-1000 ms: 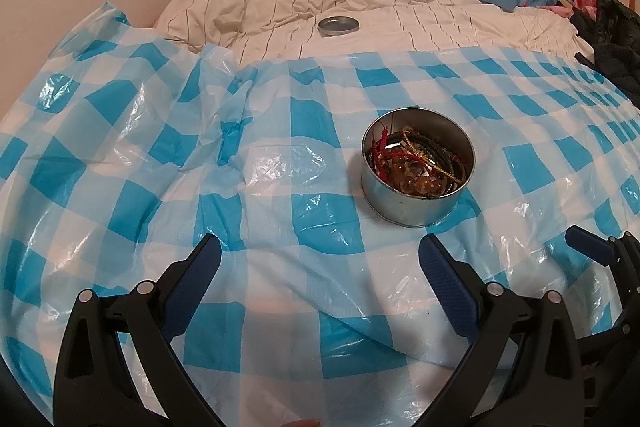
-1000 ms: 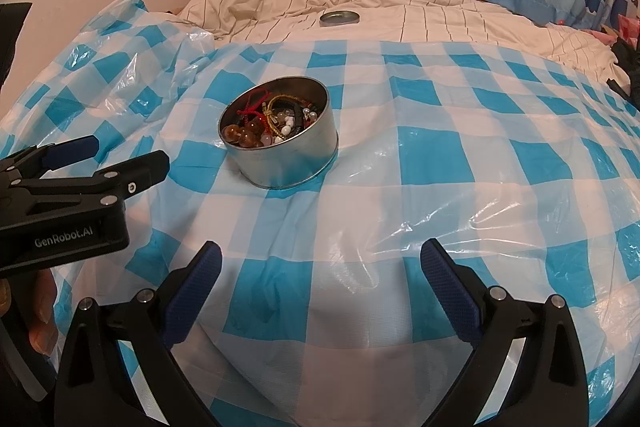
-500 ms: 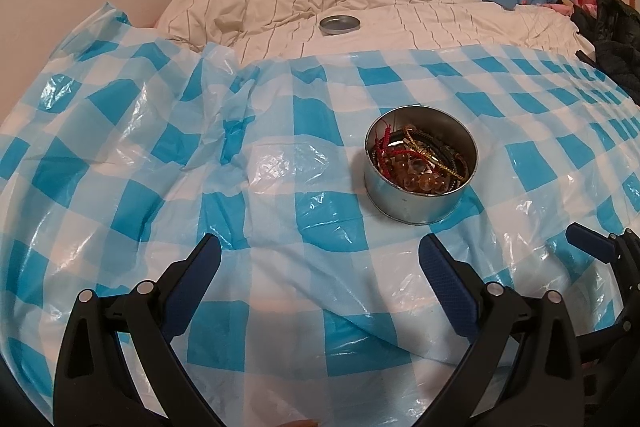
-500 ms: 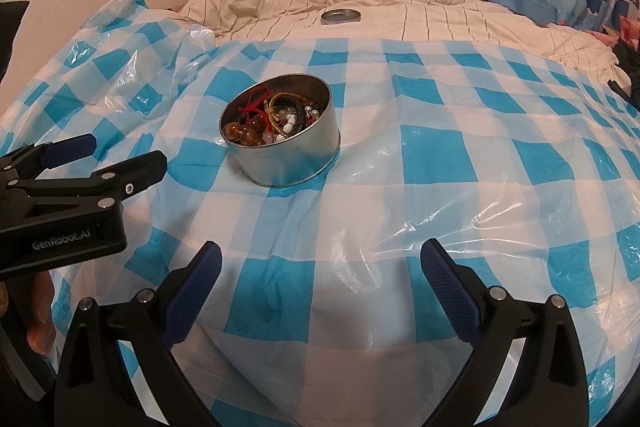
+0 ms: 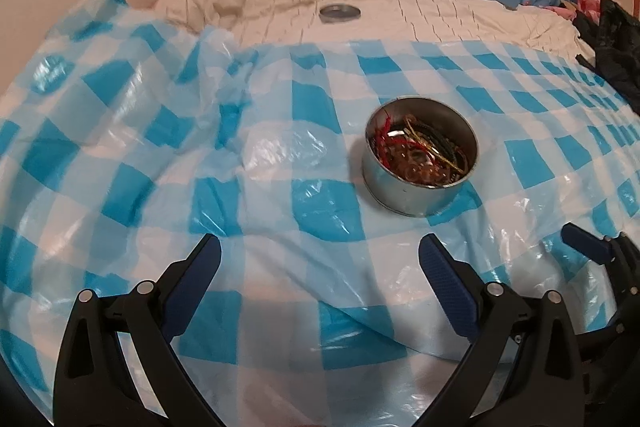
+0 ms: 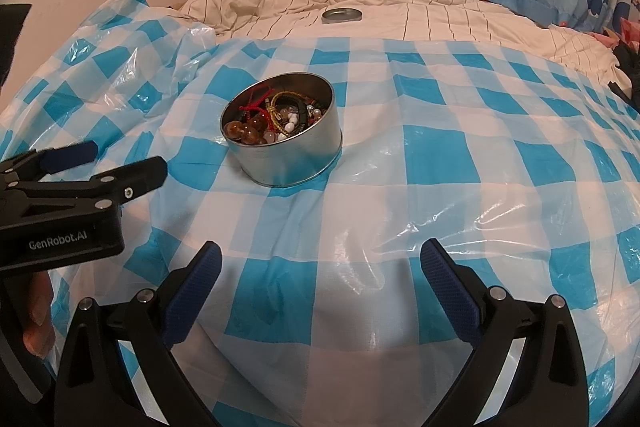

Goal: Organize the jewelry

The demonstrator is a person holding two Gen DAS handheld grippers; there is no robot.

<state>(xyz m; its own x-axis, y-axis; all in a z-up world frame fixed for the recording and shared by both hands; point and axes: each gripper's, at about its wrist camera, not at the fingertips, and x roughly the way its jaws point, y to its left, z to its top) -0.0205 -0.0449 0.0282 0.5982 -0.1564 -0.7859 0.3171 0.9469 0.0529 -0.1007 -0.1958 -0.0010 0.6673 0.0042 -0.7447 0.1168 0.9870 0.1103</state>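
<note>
A bed fills both views, its cream striped duvet [image 6: 440, 19] rumpled at the back. Over the near part lies one glossy plastic sheet [image 6: 440, 155] in blue and white checks, crinkled at the left edge. One round metal tin [image 6: 288, 151], smooth-walled and lidless, stands on the sheet. It sits ahead and slightly right of the left gripper [image 5: 320, 259], and ahead and left of the right gripper [image 6: 320, 263], apart from both. Both grippers are spread wide and hold nothing, their fingers black with dark blue textured pads. The left gripper also shows at the left edge of the right wrist view, near the tin but not touching it. The jewelry [image 6: 276, 123] is heaped inside the tin: brown glassy beads, white pearly beads, red cord, gold chain and dark bands, too tangled to count. One flat round metal lid [image 6: 341, 15] lies on the duvet, well behind the tin.
</note>
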